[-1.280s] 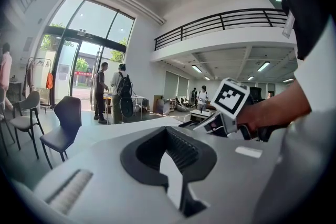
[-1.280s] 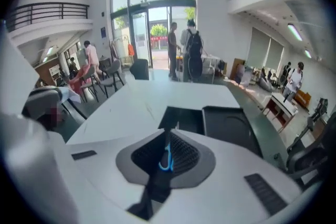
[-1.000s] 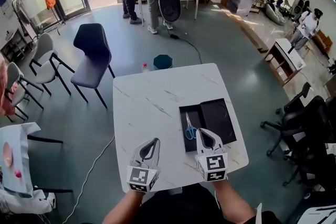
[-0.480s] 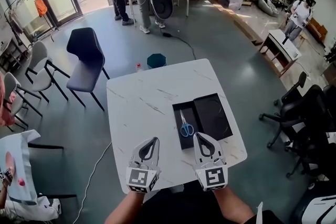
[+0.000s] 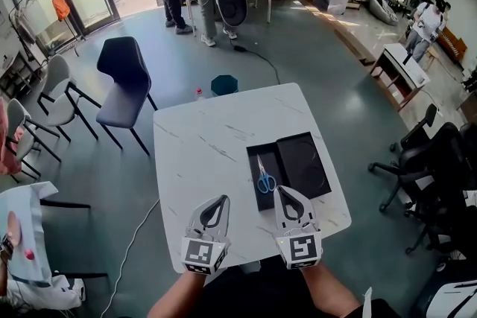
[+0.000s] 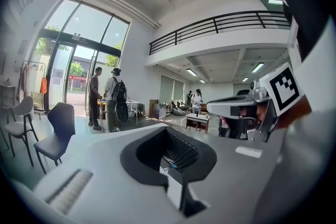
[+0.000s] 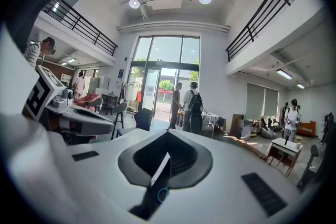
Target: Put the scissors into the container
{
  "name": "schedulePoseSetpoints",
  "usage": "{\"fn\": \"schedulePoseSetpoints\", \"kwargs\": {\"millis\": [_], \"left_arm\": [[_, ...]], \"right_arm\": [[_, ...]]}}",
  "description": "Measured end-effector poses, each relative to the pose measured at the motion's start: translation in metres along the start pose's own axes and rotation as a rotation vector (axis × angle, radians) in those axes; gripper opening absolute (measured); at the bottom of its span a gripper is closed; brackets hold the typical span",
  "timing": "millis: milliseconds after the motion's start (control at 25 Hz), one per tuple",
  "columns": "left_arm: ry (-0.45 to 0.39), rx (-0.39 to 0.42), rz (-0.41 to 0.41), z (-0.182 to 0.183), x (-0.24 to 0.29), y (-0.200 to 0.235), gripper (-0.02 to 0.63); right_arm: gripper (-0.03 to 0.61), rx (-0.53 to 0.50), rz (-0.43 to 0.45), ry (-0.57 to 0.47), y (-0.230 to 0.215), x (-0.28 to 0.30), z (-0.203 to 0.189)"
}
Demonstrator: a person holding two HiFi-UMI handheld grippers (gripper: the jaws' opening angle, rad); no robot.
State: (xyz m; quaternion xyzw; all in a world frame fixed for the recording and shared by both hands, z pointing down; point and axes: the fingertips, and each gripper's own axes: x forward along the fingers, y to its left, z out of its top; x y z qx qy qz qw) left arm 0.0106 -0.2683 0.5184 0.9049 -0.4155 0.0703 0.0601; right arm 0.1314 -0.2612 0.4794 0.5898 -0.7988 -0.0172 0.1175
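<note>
- The scissors [image 5: 264,176] lie flat in the narrow left compartment of the container [image 5: 302,166], blades toward the counter's far edge and blue handle loops toward the near edge, so the placing looks done to me
- The container sits by the right edge of the counter [image 5: 209,153], closer to the near right corner than to the far one
- I judge the scissors light and rigid; the bare metal blades look slick and thin, a poor place for my fingers
- If I had to take them again, I would go across the plastic loops or just ahead of the pivot, since a hold on one blade alone could let the pair swing open
- The loops look smooth and rounded, so I would expect some twist in the grip unless it is squared up
- The container is a shallow matte black tray with low straight walls and a divider; it is probably light enough to skid on the polished top if nudged
- The counter is white with grey marble veining, glossy, with rounded corners
- My left gripper [image 5: 217,200] has its fingers clenched together on nothing, over the near edge
- My right gripper [image 5: 282,191] is likewise clenched and empty, its tips near the container's near wall
</note>
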Motion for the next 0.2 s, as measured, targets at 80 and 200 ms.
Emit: {"fn": "schedulePoseSetpoints", "kwargs": {"millis": [80, 200], "left_arm": [[0.002, -0.001, -0.004, -0.0009, -0.0002, -0.0021, 0.009], [0.003, -0.001, -0.01, -0.0012, -0.0002, -0.0051, 0.009]], "right_arm": [[0.006, 0.004, -0.003, 0.002, -0.0003, -0.0004, -0.0013], [0.006, 0.008, -0.006, 0.002, -0.0006, -0.0004, -0.0027]]}}
